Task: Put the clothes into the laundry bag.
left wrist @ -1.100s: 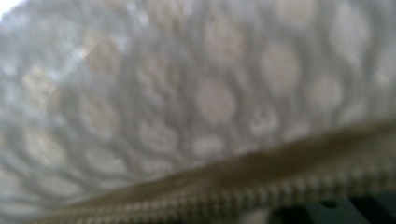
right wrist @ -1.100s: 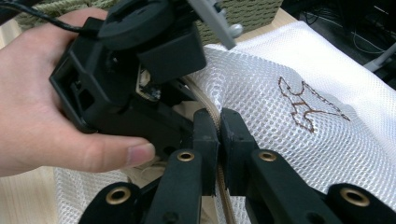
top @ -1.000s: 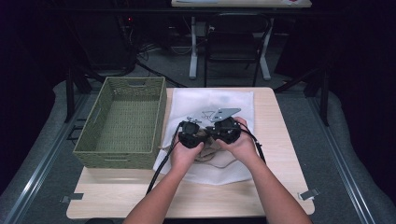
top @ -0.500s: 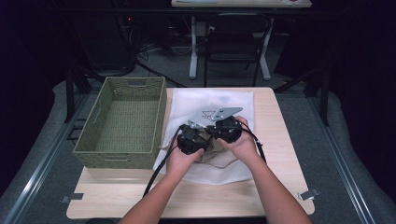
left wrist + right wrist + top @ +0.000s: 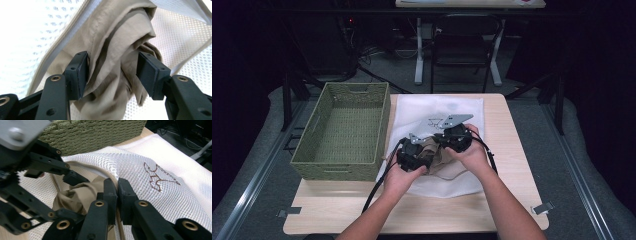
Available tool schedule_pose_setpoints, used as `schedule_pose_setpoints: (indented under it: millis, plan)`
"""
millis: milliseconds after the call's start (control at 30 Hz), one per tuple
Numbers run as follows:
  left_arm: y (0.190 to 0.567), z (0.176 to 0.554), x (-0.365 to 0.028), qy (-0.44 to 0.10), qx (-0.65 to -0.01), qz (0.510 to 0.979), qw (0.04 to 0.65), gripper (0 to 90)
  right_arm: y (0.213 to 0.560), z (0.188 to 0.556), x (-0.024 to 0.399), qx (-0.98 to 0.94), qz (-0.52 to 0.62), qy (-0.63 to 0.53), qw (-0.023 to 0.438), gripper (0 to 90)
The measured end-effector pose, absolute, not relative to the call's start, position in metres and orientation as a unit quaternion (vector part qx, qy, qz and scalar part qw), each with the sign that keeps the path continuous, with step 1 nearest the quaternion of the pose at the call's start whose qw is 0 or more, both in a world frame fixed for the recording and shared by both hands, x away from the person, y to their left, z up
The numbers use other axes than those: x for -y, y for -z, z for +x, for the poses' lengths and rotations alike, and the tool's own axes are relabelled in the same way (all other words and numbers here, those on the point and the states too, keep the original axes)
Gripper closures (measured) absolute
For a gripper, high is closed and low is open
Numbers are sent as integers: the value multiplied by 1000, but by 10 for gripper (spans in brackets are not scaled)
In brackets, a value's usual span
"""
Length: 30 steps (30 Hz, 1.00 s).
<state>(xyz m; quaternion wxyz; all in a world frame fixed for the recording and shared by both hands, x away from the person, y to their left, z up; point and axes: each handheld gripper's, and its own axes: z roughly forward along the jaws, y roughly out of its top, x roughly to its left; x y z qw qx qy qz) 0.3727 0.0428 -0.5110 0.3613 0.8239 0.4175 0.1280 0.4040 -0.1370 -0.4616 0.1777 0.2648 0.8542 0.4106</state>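
At the left of the table (image 5: pixel 422 215) stands an olive woven basket (image 5: pixel 343 135), its long side just beside a white mesh bag (image 5: pixel 439 107) that lies spread over the middle of the tabletop. On the near half of that bag, between the person's two hands, sits a bunched tan cloth (image 5: pixel 438 155), crumpled into soft folds and partly tucked under the bag's pale hem. The left claw (image 5: pixel 112 72) points into this cloth: its jaws have just been opening and now stand fairly wide, one pad lying against a fold at the left and the other just clear of the cloth at the right, so the cloth sits between them without being pinched. In the high view the left claw (image 5: pixel 414 156) is close beside the basket's near corner. To its right, the right claw (image 5: pixel 117 187) is clamped tight on the raised edge of the mesh bag, lifting the netting into a ridge above the tan cloth; it seems to catch the hem seam too, though the jaws hide that spot. Farther right on the bag is a small brown embroidered figure (image 5: pixel 156 176).
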Motion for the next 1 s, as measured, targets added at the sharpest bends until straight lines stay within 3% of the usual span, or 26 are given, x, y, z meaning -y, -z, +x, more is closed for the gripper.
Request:
schedule_pose_setpoints:
  millis: [433, 1000]
  plan:
    - [518, 355, -53, -115, -413, 829, 358, 424, 461, 404, 137, -853, 266, -411, 179, 860]
    - [548, 363, -47, -120, -415, 842, 324, 415, 461, 404, 137, -853, 266, -411, 179, 859]
